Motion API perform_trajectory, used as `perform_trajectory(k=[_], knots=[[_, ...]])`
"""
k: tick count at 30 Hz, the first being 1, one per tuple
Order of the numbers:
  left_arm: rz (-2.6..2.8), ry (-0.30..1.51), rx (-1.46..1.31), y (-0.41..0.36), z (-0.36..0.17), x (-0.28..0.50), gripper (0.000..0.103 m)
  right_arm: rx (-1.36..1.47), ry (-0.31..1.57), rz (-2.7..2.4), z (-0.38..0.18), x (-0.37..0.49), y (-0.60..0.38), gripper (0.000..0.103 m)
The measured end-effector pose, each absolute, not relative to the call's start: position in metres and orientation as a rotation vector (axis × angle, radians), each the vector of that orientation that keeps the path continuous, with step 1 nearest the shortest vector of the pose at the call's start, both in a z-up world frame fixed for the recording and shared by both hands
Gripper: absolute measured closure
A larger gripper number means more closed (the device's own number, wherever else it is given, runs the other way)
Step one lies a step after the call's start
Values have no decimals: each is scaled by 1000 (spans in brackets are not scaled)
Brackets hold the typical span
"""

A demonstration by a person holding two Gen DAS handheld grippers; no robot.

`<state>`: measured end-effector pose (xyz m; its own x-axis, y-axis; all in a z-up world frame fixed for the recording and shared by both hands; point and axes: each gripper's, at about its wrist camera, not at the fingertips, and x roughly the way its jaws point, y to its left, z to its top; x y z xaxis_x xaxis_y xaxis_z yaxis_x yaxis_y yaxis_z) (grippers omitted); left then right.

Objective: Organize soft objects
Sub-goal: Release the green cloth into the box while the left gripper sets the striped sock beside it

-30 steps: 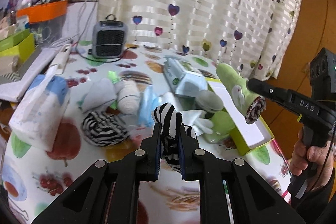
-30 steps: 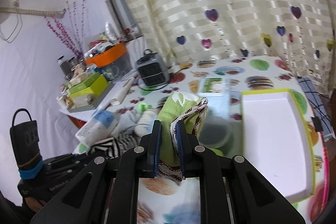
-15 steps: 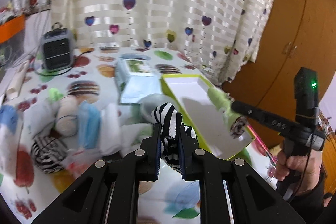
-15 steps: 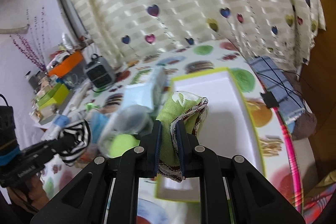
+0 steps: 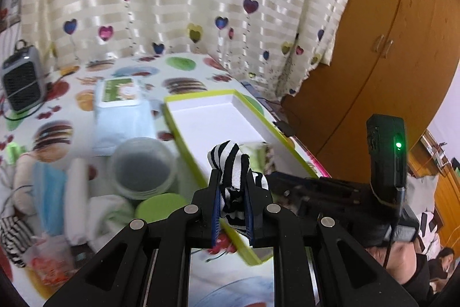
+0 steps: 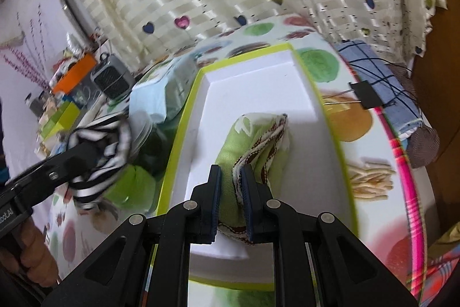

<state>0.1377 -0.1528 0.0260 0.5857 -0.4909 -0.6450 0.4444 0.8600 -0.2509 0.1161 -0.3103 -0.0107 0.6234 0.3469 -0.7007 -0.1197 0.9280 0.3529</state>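
Observation:
My left gripper (image 5: 232, 180) is shut on a black-and-white striped sock (image 5: 230, 163) and holds it over the near edge of the white tray with a lime-green rim (image 5: 218, 117). My right gripper (image 6: 231, 174) is shut on a rolled green cloth with brown-and-white trim (image 6: 253, 134), which is inside the tray (image 6: 258, 76), low over its white floor. The striped sock (image 6: 103, 146) also shows left of the tray in the right wrist view. The right gripper's body (image 5: 330, 192) lies just right of my left gripper.
Left of the tray sit a clear round container (image 5: 143, 166), a pale blue wipes pack (image 5: 120, 111), a green lid (image 5: 161, 209), and white, blue and striped soft items (image 5: 51, 192). A small grey heater (image 5: 21, 85) stands at the back left. A curtain hangs behind the table; its right edge drops off.
Both grippers have swung right toward the tray. The right gripper has carried the green cloth down into the tray. The left gripper has brought the striped sock up to the tray's near edge.

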Motion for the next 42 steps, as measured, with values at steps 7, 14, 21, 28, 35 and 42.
perform_trajectory(k=[7, 14, 21, 28, 35, 42], knots=[[-569, 833, -40, -180, -1, 153, 89, 257, 853, 258, -5, 112, -320, 85], [-555, 856, -23, -190, -15, 162, 89, 225, 857, 211, -5, 114, -327, 83], [-552, 862, 18, -204, -20, 161, 88, 245, 863, 210, -7, 116, -332, 83], [-440, 885, 84, -205, -26, 158, 87, 249, 884, 235, -13, 117, -324, 82], [-424, 896, 82, -202, -27, 151, 86, 212, 886, 262, -11, 113, -317, 81], [-427, 834, 74, -200, -11, 142, 77, 178, 814, 219, 10, 100, -321, 71]])
